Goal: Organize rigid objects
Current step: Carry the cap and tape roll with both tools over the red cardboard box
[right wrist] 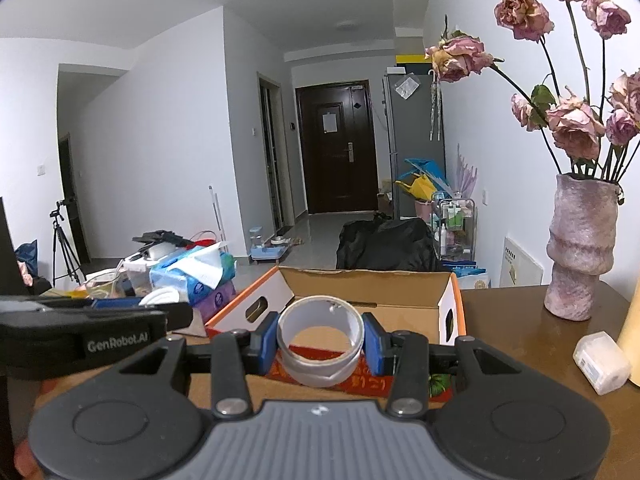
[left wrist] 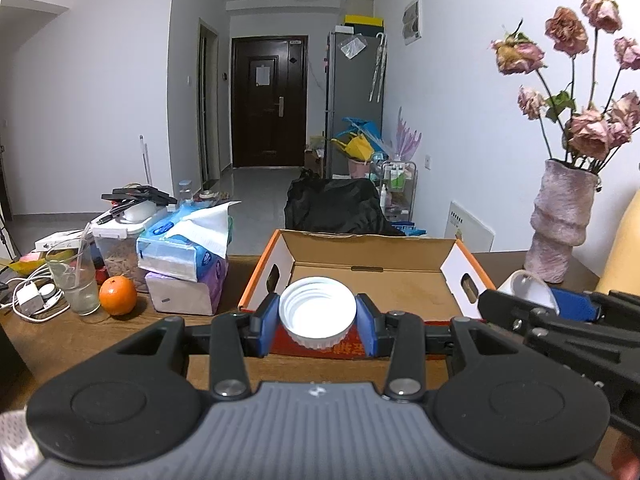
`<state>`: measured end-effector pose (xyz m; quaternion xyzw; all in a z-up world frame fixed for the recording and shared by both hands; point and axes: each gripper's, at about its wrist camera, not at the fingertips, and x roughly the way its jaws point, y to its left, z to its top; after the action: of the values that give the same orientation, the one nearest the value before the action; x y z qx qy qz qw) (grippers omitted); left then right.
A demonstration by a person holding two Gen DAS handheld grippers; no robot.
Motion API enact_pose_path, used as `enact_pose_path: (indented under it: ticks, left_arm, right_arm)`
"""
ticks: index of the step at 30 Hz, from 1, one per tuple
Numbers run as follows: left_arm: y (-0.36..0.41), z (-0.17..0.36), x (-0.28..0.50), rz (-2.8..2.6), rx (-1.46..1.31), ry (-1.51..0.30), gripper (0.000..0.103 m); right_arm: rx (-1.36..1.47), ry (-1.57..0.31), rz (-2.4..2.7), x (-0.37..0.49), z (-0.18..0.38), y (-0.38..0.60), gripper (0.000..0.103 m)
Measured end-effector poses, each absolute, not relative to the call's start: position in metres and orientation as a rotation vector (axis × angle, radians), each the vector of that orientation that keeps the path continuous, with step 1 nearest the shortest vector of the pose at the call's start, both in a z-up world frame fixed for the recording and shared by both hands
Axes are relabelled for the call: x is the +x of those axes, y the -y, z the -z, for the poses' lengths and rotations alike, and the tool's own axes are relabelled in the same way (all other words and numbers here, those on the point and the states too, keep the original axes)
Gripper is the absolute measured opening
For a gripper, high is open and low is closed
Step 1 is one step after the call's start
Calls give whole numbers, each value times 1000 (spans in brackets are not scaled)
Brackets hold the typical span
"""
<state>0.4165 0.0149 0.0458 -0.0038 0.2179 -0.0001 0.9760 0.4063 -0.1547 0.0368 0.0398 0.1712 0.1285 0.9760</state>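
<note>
**Both loads poised at the box**

While the left gripper [left wrist: 317, 317] clamps a white ribbed plastic screw lid [left wrist: 317, 312] before the open orange-edged cardboard box [right wrist: 372, 288], the right gripper [right wrist: 320, 340] pinches a grey tape roll [right wrist: 320, 344]; carrying is in hand; next, each must reach over the near wall and let go; the box floor's near part is hidden.

The left gripper [left wrist: 317, 319] and the right gripper [right wrist: 320, 339] are held side by side, each pointed slightly downward, with blue pads [left wrist: 267, 318] clamped on a held item.
</note>
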Motion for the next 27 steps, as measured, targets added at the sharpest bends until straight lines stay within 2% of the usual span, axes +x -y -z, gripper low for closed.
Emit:
enact_pose_path:
  ticks: [27]
  left_arm:
    - [18, -26, 541, -49, 37, -509, 42]
  right_arm:
    - [123, -403, -183, 525, -24, 184, 42]
